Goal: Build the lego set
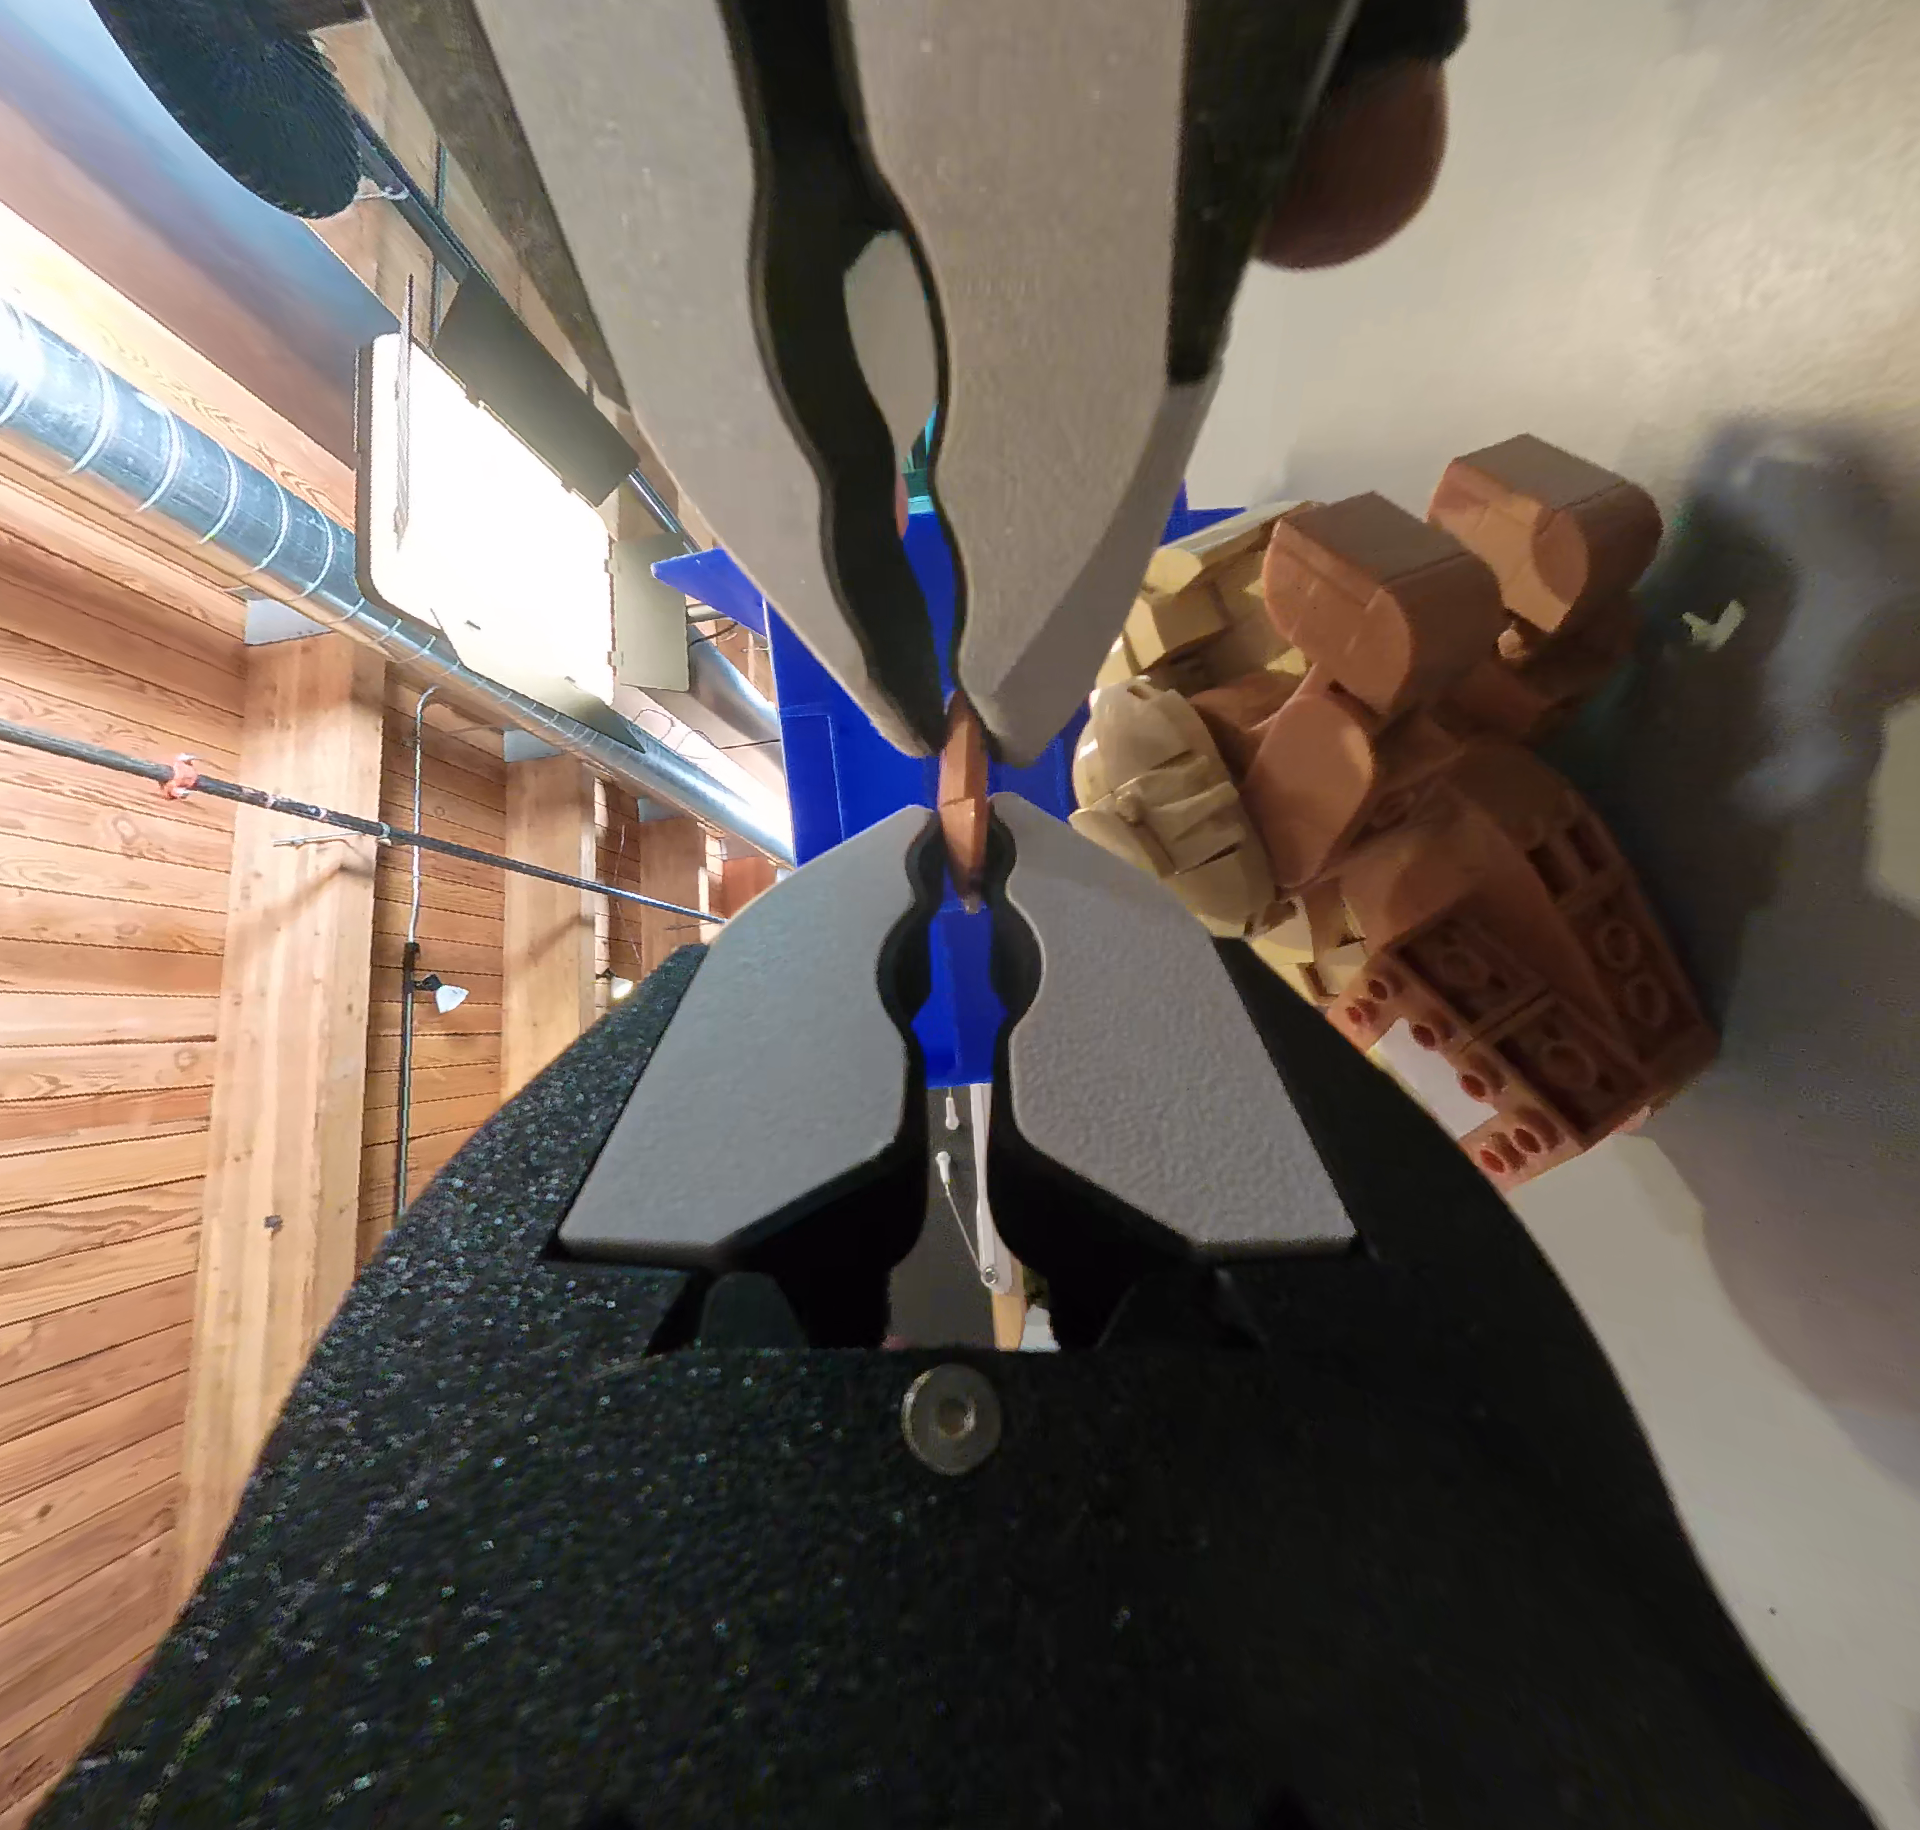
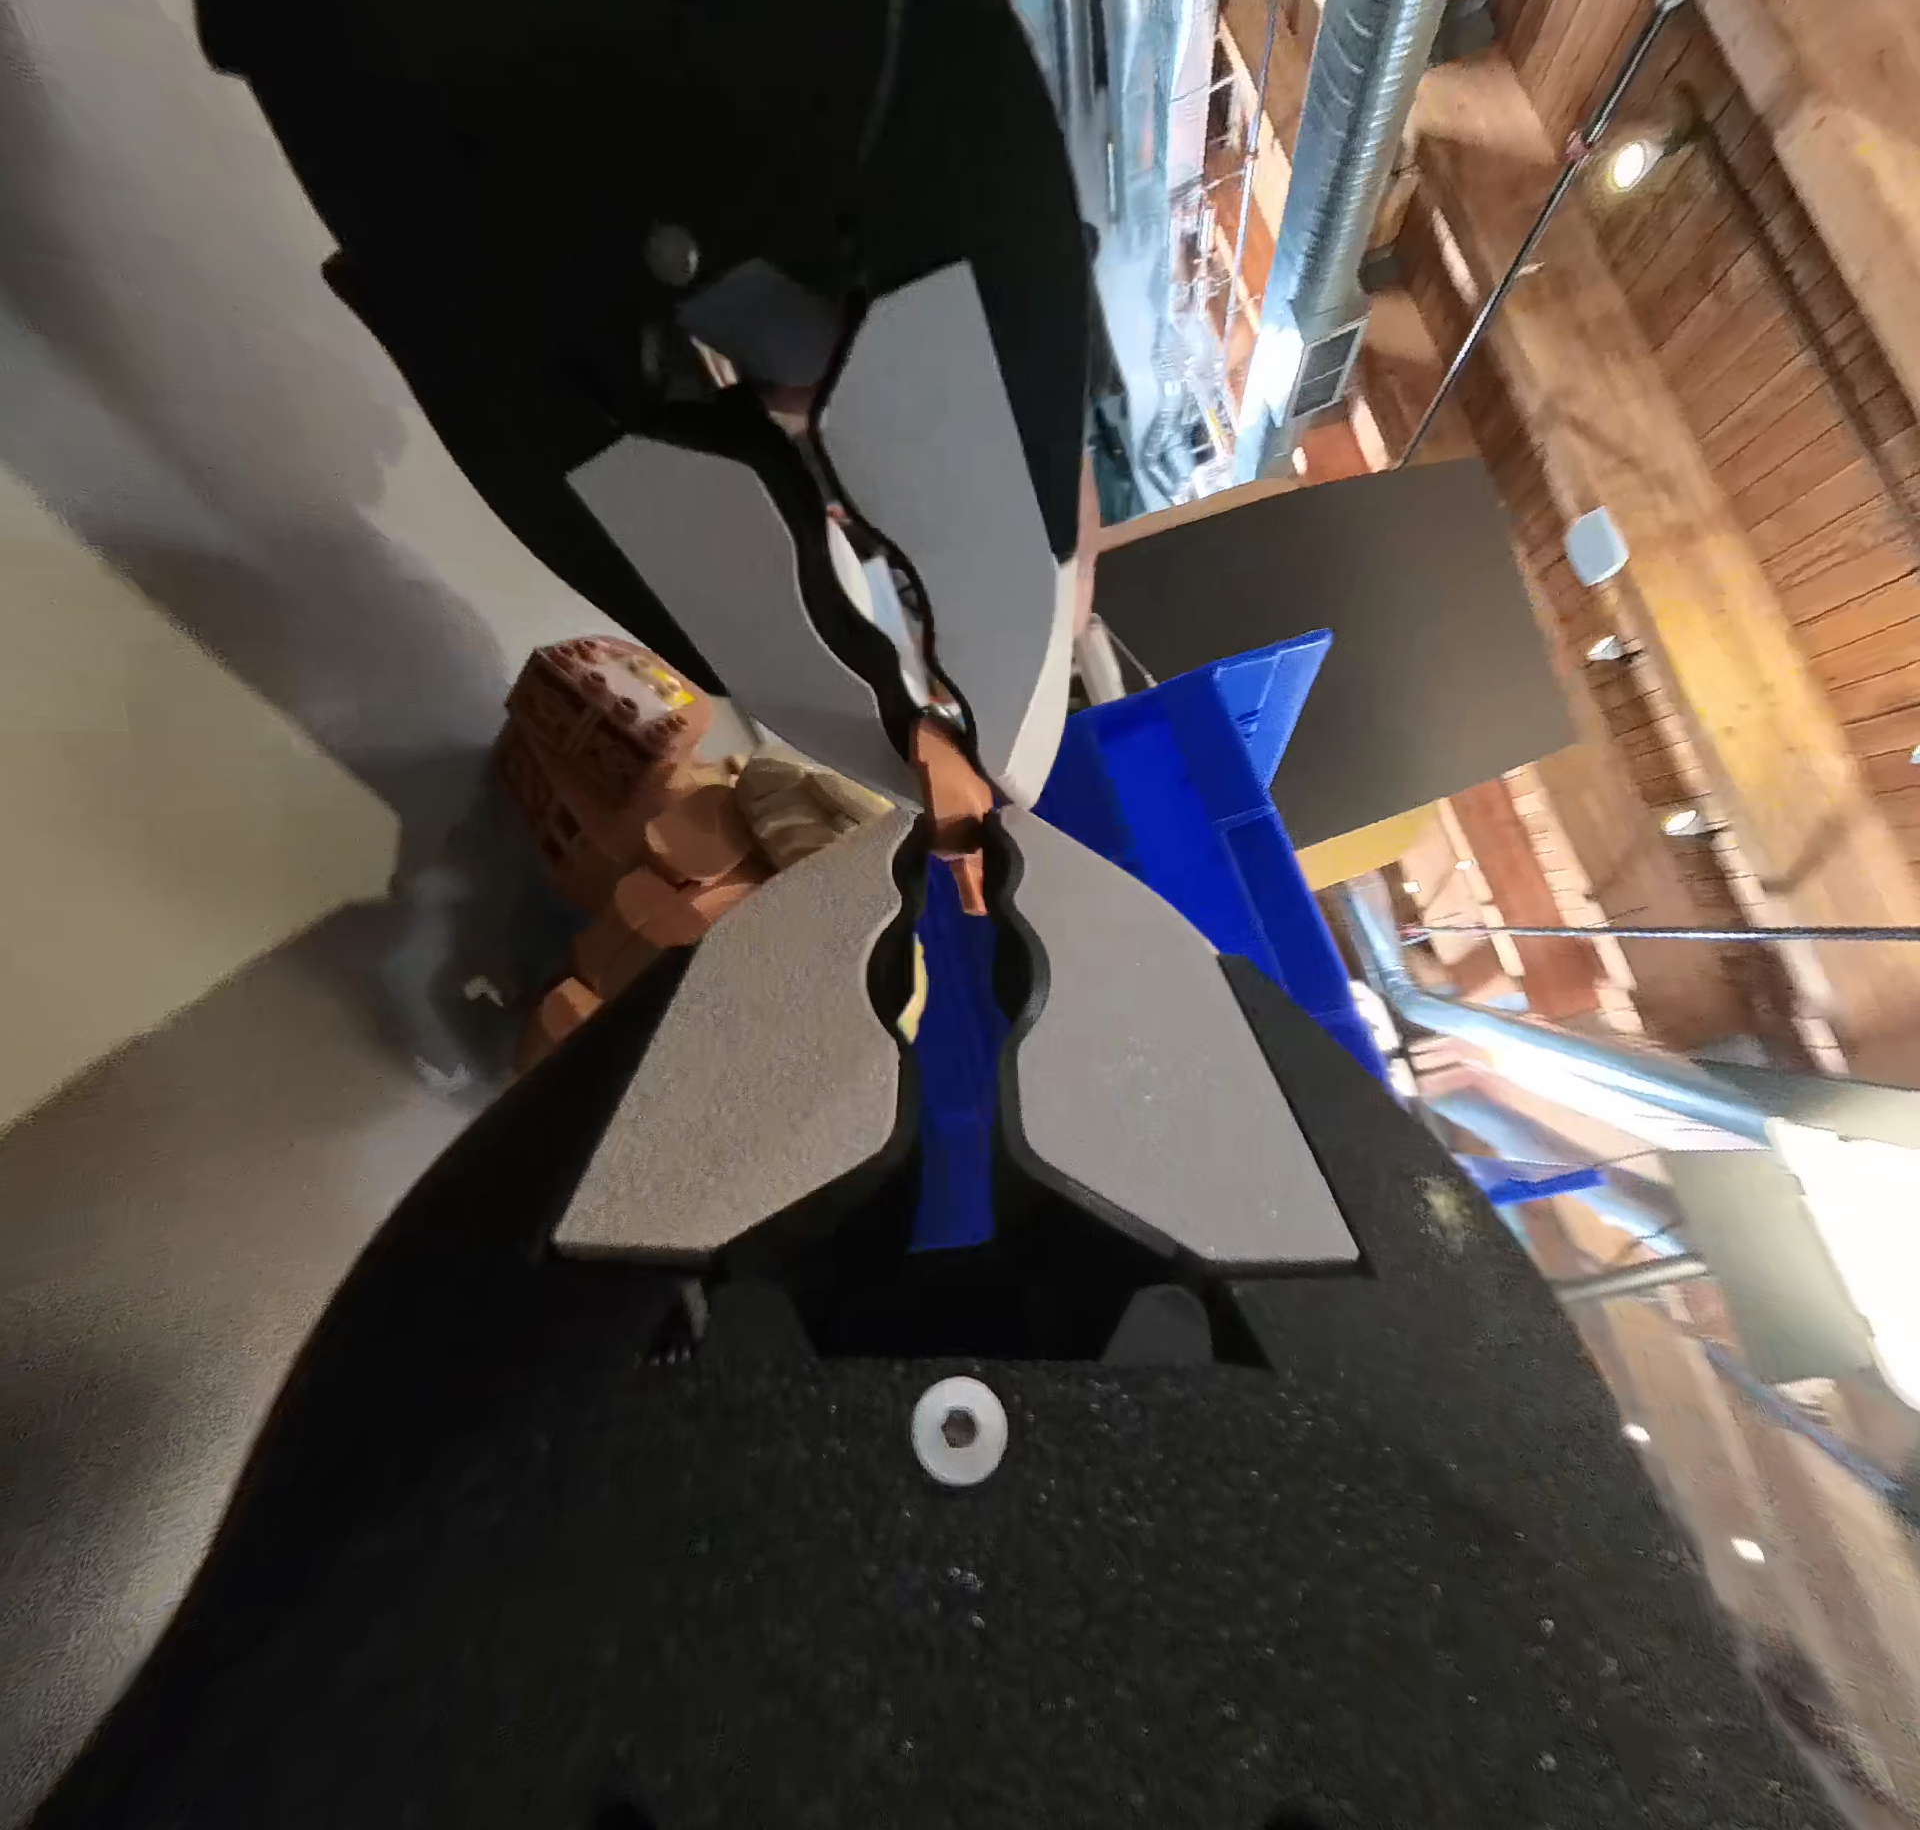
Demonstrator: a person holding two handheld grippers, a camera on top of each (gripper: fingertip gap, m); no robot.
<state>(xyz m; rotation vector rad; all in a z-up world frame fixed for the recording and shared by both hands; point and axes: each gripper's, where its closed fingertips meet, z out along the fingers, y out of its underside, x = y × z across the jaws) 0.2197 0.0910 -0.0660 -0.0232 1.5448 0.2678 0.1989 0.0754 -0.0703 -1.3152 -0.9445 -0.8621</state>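
A small brown lego piece (image 1: 961, 804) is held in the air between both grippers, which meet tip to tip. My left gripper (image 1: 963, 830) is shut on its near end. My right gripper (image 1: 961, 741) comes in from above and is shut on its far end. In the right wrist view, the same piece (image 2: 948, 793) sits between my right gripper (image 2: 956, 830) and the left gripper (image 2: 951, 757). A partly built brown and tan lego model (image 1: 1403, 793) lies on the white table, to the side of the grippers. It also shows in the right wrist view (image 2: 623, 824).
A blue plastic bin (image 1: 831, 762) stands just behind the gripper tips; it also shows in the right wrist view (image 2: 1195, 793). The white table (image 1: 1662, 222) spreads around the model. A wooden wall (image 1: 104, 949) and metal ducts (image 1: 208, 492) are in the background.
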